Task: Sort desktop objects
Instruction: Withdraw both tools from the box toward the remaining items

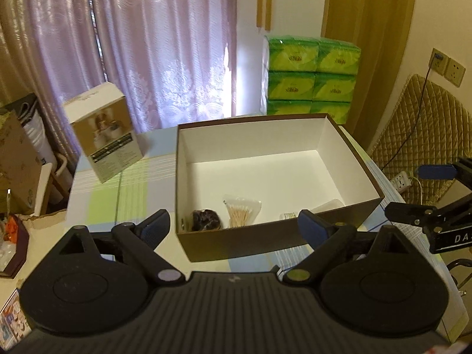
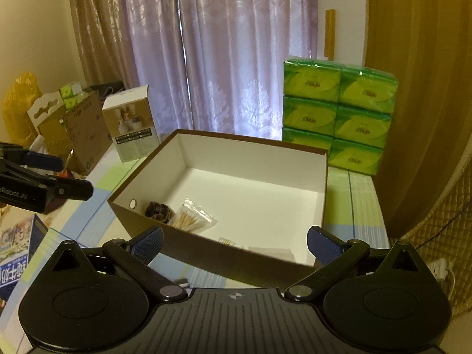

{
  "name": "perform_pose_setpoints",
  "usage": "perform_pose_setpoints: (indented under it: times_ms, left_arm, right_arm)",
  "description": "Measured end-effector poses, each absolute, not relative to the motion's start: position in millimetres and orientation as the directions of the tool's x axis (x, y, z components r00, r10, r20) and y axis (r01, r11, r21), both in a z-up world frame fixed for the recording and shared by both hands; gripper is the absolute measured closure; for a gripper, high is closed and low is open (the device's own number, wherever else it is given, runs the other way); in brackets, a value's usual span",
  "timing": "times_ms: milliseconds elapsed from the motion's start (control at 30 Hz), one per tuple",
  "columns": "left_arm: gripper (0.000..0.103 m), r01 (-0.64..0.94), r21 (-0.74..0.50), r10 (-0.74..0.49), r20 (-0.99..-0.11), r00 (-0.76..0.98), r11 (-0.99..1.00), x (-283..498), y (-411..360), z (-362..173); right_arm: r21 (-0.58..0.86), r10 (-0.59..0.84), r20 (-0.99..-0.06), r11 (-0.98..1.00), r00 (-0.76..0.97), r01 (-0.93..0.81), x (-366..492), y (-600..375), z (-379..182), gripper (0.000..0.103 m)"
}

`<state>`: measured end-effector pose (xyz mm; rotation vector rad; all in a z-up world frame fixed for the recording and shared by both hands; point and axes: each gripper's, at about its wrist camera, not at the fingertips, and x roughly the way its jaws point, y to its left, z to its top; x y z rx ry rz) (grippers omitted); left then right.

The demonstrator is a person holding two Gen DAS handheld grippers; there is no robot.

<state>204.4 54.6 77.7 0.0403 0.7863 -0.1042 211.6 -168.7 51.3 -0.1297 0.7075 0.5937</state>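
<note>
left gripper (image 1: 234,225), right gripper (image 2: 234,243), jaws apparently spread, empty

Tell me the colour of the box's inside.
White inside the box, brown outside; clearest in the right wrist view.

1. Table (image 1: 129,185) – covered in a pale cloth checked with green and blue.
2. Open brown box (image 1: 265,239) sits near its centre.
3. Upright white carton (image 1: 103,129) stands at ten o'clock – apart from the box.

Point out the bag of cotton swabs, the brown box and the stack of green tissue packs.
bag of cotton swabs (image 1: 240,214), left wrist view, on the swab bundle.
brown box (image 1: 236,244), left wrist view, on its near outer wall.
stack of green tissue packs (image 2: 337,112), right wrist view, on the middle row.
</note>
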Motion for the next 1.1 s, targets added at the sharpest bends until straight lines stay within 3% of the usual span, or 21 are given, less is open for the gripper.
perform_pose_setpoints:
  times_ms: [633,1100]
  left_arm:
    - [0.009,0.048,-0.015,-0.045,-0.68,0.732,0.999,114,52,77]
    - [0.009,0.057,-0.011,-0.046,-0.745,0.665,0.998,82,45,47]
  right_arm:
    - [0.098,0.468,-0.63,0.84,0.62,-0.534,140,-191,49,0.002]
    - [0.101,0.437,-0.69,0.847,0.576,-0.522,113,-202,22,0.002]
